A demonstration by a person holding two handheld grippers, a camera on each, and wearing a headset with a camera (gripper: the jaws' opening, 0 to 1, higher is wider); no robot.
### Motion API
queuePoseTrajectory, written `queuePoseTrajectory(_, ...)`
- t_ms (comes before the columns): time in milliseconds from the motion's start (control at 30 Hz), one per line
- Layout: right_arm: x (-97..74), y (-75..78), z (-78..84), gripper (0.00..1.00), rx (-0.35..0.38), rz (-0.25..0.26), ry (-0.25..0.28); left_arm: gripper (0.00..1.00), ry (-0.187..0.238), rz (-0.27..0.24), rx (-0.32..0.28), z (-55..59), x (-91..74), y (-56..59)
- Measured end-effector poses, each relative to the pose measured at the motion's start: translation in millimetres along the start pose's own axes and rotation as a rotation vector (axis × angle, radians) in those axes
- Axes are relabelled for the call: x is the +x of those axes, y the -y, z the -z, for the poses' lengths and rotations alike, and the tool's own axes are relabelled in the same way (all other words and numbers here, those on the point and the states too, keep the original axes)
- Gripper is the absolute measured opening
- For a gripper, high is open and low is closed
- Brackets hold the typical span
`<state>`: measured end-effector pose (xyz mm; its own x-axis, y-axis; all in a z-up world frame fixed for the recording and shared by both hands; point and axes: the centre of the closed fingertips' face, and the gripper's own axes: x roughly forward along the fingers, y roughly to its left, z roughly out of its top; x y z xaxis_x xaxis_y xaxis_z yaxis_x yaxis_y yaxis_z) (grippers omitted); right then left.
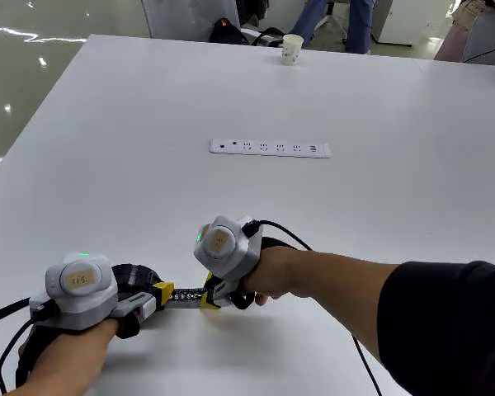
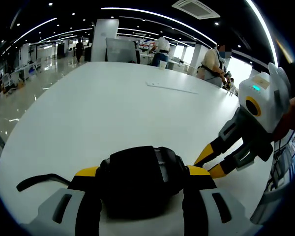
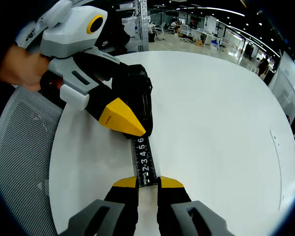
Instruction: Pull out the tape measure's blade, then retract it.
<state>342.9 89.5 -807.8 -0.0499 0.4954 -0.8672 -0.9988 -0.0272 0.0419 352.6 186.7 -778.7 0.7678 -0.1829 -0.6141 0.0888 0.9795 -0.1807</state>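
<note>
Here the left gripper [image 2: 143, 172] clamps both jaws on the black tape measure [image 2: 140, 183] at the near edge of the white table [image 1: 231, 91]. The right gripper [image 3: 147, 183] pinches the blade [image 3: 141, 160] tip, a short length out. Far back stands 1 paper cup [image 1: 291, 49], contents impossible to tell.

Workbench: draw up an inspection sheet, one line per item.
Surface: white table.
Job's things: tape measure, its blade drawn out a short way, numbers up.
Clutter: power strip mid-table, paper cup near the far edge.
Grippers: left claw shut on the tape measure; right claw shut on the blade's end.
Cables: black cable loops from the right claw; second cable trails by the left claw.
Surroundings: people beyond the table, mesh chair, glossy floor.
</note>
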Motion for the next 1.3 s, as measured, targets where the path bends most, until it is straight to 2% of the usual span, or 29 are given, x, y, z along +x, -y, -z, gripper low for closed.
queuePoseTrajectory(1300,6.8,-2.5,-11.9,0.1,0.012,-0.009,0.03,0.62,0.002,0.012,-0.013,-0.1,0.0,-1.2)
